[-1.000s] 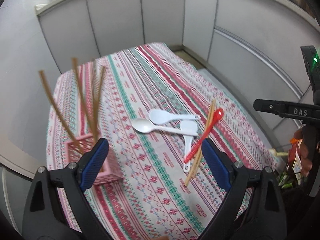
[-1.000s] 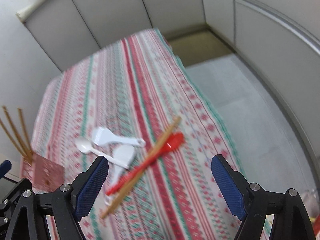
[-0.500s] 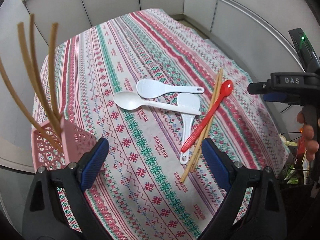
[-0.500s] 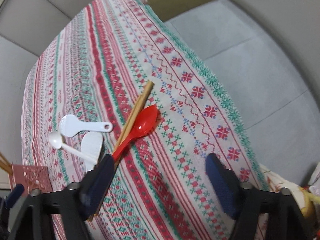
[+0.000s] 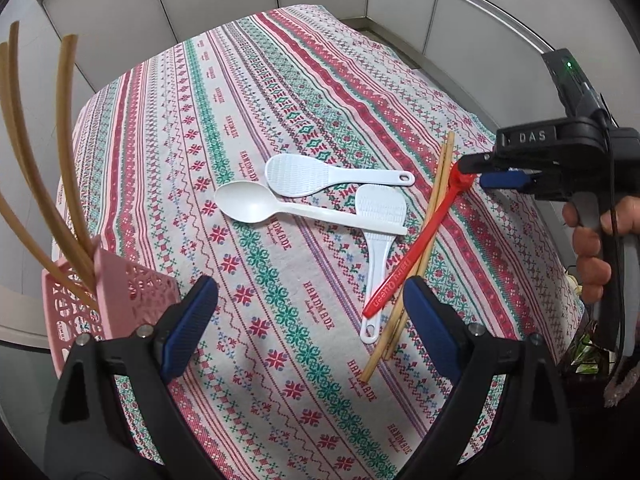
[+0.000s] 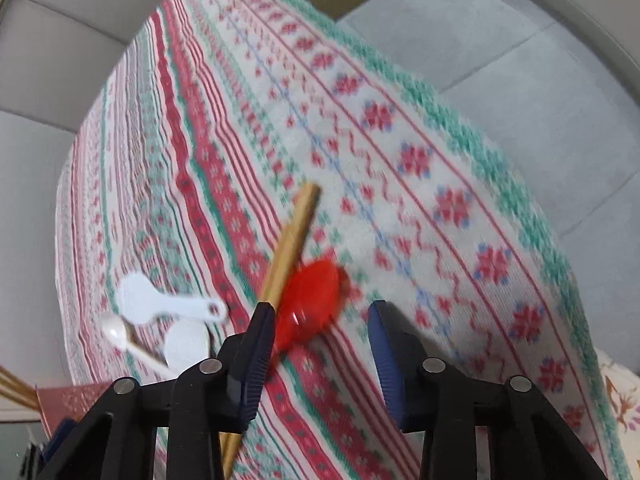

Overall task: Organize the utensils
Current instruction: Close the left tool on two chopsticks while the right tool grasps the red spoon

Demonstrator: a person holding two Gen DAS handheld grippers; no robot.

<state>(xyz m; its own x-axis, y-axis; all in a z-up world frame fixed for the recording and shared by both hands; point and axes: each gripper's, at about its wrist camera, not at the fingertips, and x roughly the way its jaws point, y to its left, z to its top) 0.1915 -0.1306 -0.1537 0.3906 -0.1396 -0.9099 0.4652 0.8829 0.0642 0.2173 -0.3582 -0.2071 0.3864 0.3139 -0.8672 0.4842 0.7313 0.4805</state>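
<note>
The right gripper (image 6: 320, 344) is closing around the red spoon's (image 5: 416, 254) bowl on the tablecloth (image 5: 280, 100), not yet pinching; next comes a firm squeeze and lift toward the pink basket (image 5: 120, 292), left gripper (image 5: 310, 316) hanging wide and empty.

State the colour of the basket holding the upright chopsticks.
Pink basket; the chopsticks show best in the left wrist view.

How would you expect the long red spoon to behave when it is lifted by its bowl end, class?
The red spoon looks thin and plastic, so probably light and slightly springy. Gripped at the bowl, its long handle may droop or swing. It lies across the chopsticks, so lifting could nudge them. The right gripper is closing around the bowl.
</note>
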